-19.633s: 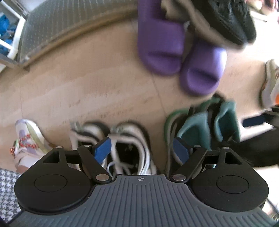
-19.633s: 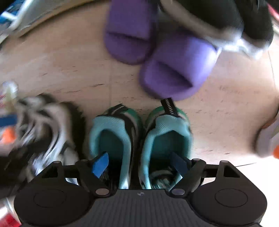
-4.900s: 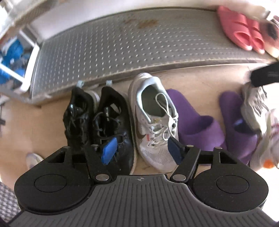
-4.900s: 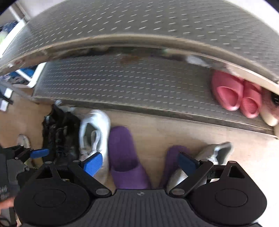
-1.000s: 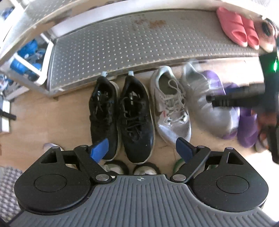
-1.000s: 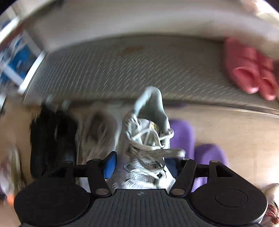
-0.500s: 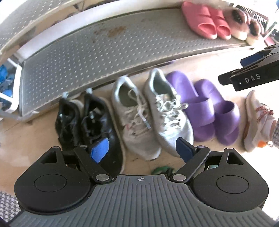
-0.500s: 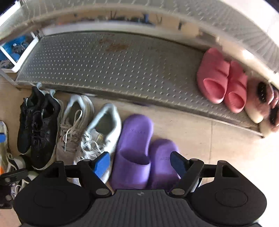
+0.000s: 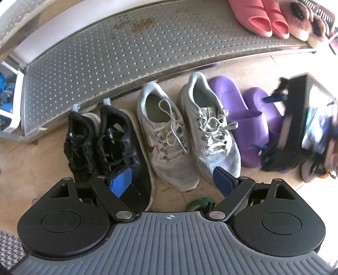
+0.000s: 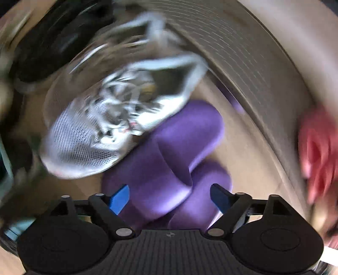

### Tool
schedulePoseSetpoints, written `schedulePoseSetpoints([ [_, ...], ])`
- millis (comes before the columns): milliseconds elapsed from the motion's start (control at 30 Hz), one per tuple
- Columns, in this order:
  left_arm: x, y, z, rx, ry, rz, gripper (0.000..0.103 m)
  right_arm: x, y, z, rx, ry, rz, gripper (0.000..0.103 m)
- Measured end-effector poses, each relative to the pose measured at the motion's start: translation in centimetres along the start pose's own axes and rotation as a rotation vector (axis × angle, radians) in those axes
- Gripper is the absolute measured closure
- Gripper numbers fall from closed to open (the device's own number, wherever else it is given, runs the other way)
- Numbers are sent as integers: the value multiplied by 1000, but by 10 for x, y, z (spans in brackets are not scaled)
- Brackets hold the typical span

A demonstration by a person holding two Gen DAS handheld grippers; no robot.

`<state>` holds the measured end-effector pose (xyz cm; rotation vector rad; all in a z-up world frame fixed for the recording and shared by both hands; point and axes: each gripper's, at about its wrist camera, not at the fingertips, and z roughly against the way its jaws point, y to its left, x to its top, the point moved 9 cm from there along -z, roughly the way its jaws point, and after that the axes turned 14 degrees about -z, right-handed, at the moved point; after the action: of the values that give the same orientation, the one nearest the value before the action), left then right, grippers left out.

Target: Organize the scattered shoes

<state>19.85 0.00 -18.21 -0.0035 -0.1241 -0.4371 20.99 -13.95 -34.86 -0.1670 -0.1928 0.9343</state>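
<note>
Along the front edge of the metal shoe rack (image 9: pixel 101 63), on the floor (image 9: pixel 31 160), stand black sneakers (image 9: pixel 105 143), grey sneakers (image 9: pixel 186 131) and purple slides (image 9: pixel 240 118), side by side (pink slides (image 9: pixel 257 14) sit on the shelf). The left gripper (image 9: pixel 172 183) hovers above them, spread wide, empty. The right gripper (image 10: pixel 170 195), blurred, is opening over the purple slides, gripping nothing.

Black sneakers (image 9: pixel 101 139), grey-white running shoes (image 9: pixel 186 131) and purple slides (image 9: pixel 240 118) line a beige floor (image 9: pixel 31 165); pink slides (image 9: pixel 257 14) sit on a dotted silver shelf (image 9: pixel 105 63).
</note>
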Motion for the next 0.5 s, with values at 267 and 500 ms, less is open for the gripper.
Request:
schedulePoseSetpoints([
  [267, 4, 8, -5, 12, 15, 17, 15, -24, 28, -36, -109, 98, 282, 35],
  [500, 0, 8, -8, 27, 25, 0, 15, -37, 5, -39, -139, 113, 212, 35],
])
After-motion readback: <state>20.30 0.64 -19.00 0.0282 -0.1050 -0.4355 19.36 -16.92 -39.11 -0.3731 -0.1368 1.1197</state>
